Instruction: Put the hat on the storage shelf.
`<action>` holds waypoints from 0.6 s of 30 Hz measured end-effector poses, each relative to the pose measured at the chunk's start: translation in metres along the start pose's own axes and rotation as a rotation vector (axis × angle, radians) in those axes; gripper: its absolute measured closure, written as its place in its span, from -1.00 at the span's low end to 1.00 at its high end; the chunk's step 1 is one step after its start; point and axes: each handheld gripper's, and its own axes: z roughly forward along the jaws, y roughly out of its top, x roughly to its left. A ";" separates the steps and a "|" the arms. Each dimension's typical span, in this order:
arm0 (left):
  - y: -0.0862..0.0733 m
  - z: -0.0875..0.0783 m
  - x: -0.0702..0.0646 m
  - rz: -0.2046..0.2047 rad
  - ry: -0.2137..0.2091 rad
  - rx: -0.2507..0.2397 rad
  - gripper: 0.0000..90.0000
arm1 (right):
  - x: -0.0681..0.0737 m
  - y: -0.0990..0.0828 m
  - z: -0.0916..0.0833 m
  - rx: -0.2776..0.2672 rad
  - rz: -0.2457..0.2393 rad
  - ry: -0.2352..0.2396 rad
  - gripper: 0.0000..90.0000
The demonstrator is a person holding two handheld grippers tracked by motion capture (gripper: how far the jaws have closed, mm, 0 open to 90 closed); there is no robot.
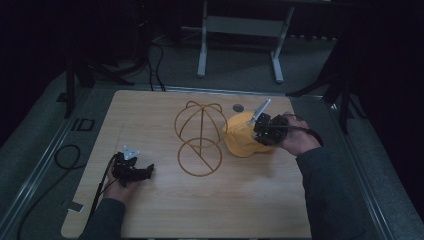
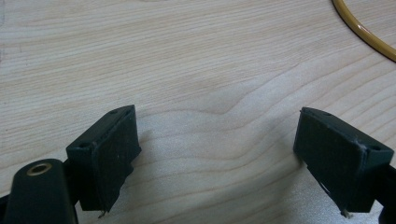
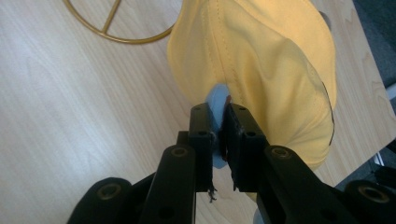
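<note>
A yellow cap [image 1: 240, 136] lies on the wooden table [image 1: 150, 215], right of a gold wire hat stand [image 1: 200, 132]. My right gripper [image 1: 258, 131] comes in from the cap's right side. In the right gripper view its jaws [image 3: 218, 109] are shut on the cap's [image 3: 261, 60] edge, with a pale blue part of it pinched between the pads. The stand's ring [image 3: 116, 39] lies beyond. My left gripper [image 1: 147, 171] rests low on the table at the front left, open, with only bare wood between its pads [image 2: 217, 154]. A bit of the gold ring [image 2: 364, 35] shows at the upper right.
A round grommet hole [image 1: 238, 107] sits in the table behind the cap. A white metal frame [image 1: 240, 30] stands on the floor past the far edge. Cables [image 1: 65, 155] loop on the floor at the left.
</note>
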 end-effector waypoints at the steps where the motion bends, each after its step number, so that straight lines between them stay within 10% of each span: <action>1: 0.000 0.000 0.000 0.000 0.000 0.000 -0.68 | 0.000 0.000 0.000 -0.006 0.004 -0.005 0.78; 18: 0.000 0.000 0.000 -0.001 0.001 -0.003 -0.68 | -0.016 0.023 0.016 -0.090 0.110 -0.023 0.64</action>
